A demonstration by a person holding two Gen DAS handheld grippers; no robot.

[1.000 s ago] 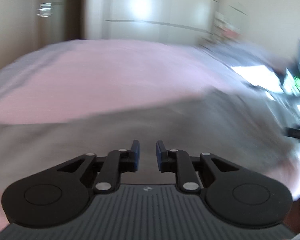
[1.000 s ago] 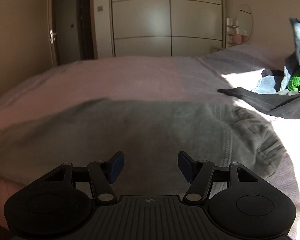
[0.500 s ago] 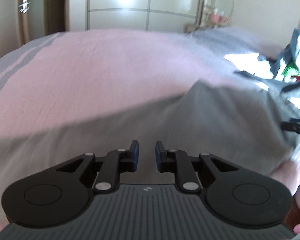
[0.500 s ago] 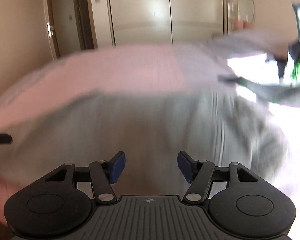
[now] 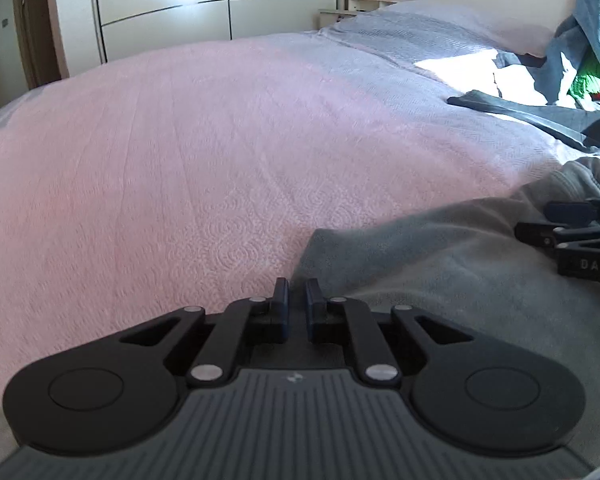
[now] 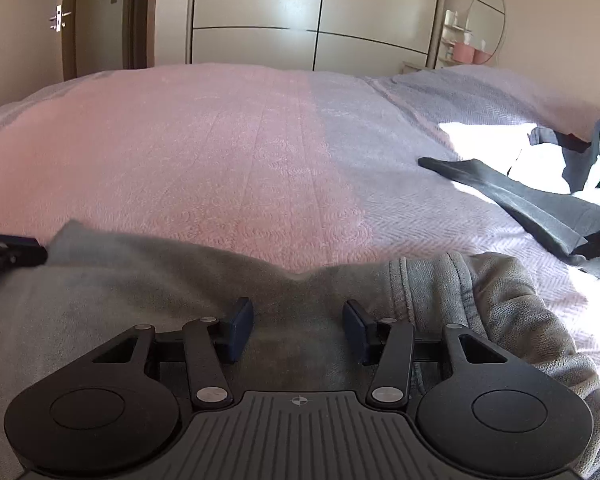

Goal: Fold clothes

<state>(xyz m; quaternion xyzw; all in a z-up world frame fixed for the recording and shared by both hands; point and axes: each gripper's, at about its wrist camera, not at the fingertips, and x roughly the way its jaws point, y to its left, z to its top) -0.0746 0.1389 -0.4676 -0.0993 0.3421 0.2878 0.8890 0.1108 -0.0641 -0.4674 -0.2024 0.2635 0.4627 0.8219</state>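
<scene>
A grey garment point(image 5: 440, 264) lies spread on the pink bedspread point(image 5: 180, 160), with a thick ribbed hem point(image 6: 440, 288) bunched at its right end. My left gripper point(image 5: 297, 298) sits low at the garment's far left corner. Its jaws are closing, only a thin gap remains, and no cloth shows between the pads. That gripper also shows in the right wrist view point(image 6: 12, 254), its tip at the corner. My right gripper point(image 6: 297, 314) hovers over the garment point(image 6: 140, 280) near the hem. Its jaws are closing but still wide, with cloth below the gap. The left wrist view catches it point(image 5: 536, 222) at the right edge.
A dark grey garment point(image 6: 540, 204) lies stretched across the sunlit right side of the bed. Behind it sits a pile of clothes point(image 5: 588, 80) with something green. A pillow point(image 5: 440, 28) is at the head, and a wardrobe point(image 6: 312, 12) and door point(image 6: 60, 20) stand beyond.
Both grippers have moved forward and down to the garment's far edge. The left one now sits at its left corner. Both pairs of jaws have narrowed, the right one clearly.
</scene>
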